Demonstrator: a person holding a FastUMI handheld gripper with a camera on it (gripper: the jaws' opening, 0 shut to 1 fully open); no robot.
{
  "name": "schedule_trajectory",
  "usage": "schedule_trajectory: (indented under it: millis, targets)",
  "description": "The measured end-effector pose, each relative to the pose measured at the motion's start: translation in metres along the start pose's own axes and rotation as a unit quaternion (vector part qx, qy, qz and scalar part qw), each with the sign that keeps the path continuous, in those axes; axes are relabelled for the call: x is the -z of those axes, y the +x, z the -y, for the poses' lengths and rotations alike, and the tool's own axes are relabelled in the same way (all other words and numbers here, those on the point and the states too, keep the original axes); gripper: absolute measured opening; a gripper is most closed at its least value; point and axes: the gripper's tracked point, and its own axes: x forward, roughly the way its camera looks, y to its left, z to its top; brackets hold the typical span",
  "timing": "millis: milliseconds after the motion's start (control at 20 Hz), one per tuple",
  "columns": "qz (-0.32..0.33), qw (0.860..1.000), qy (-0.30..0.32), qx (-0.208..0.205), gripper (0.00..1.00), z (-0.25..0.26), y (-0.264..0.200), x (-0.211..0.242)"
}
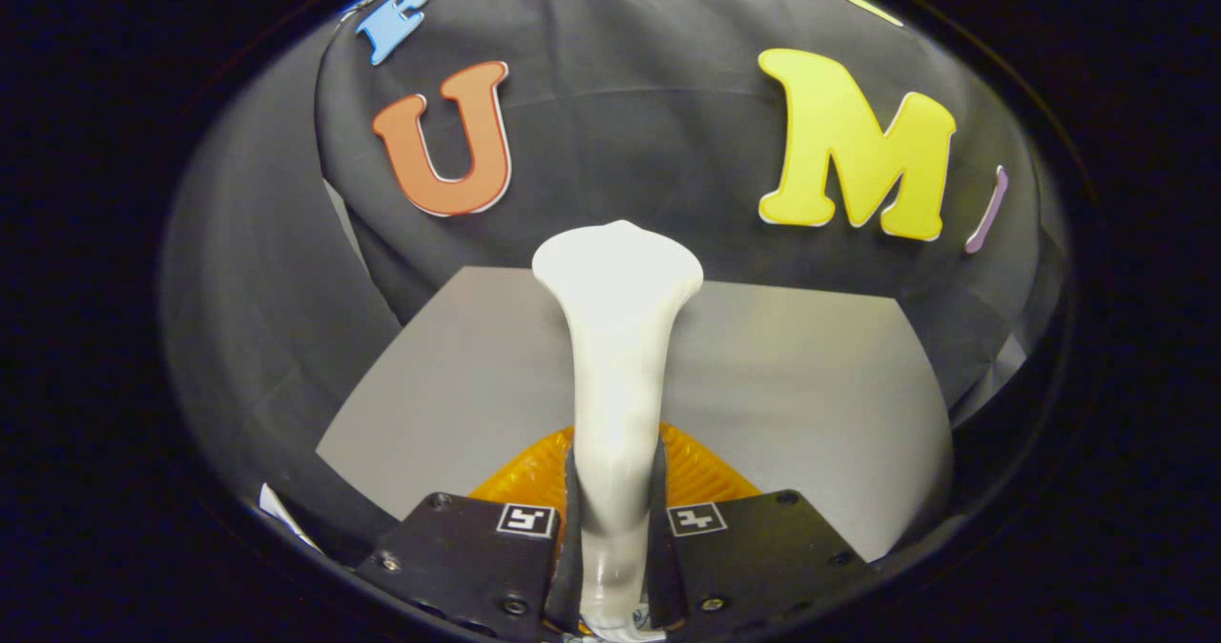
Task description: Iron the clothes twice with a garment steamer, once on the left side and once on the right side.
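White plastic garment steamer (617, 357) is sitting clamped between the gripper (615, 538) fingers, head pointing ahead over the grey bench (811, 385). Advice: keep the head square, sweeping slowly.

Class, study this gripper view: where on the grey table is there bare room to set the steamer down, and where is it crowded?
The gripper is shut on the white steamer. Bare grey table lies on both sides of the steamer, bordered by the black cloth wall beyond. It is crowded just ahead of the fingers, where the orange ribbed item sits under the steamer.
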Motion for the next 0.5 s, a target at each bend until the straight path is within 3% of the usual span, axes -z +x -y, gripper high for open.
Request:
schedule_trajectory:
  millis: [500]
  targets:
    - [0.089, 0.993, -0.006, -0.081, 0.29, -0.005, -0.112, -0.028]
